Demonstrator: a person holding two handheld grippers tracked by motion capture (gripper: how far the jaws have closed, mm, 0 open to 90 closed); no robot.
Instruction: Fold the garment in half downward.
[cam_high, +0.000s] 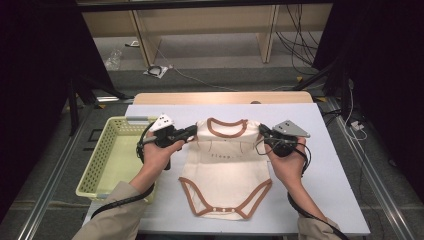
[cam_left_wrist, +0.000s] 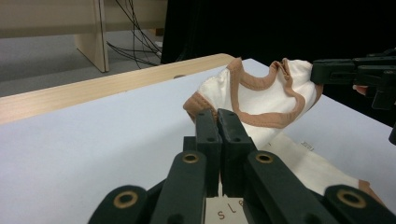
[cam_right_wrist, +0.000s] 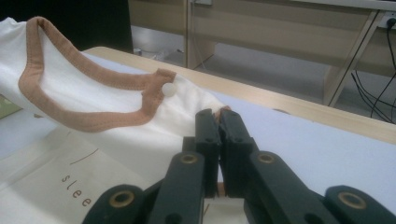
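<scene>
A cream baby bodysuit with brown trim is lying in the middle of the high view, its snap-fastened crotch end pointing to the bottom of the frame and its neckline toward the top. The lower part is resting flat on the pale counter, while the shoulder end is being held up off the surface — the raised neckline is showing as a loop in both gripper views. Small lettering is printed across the chest.

The left claw is pinching the shoulder at the left of the garment; in the left gripper view its jaws are pressed together on the brown-edged cloth. The right claw is clamping the opposite shoulder, with its jaws closed on cloth just beside a white snap button on the trim.

A pale yellow plastic basket is sitting at the left of the counter, just beside the left hand. Beyond the counter, at the top of the frame, wooden furniture legs and loose cables are lying on the grey floor.
</scene>
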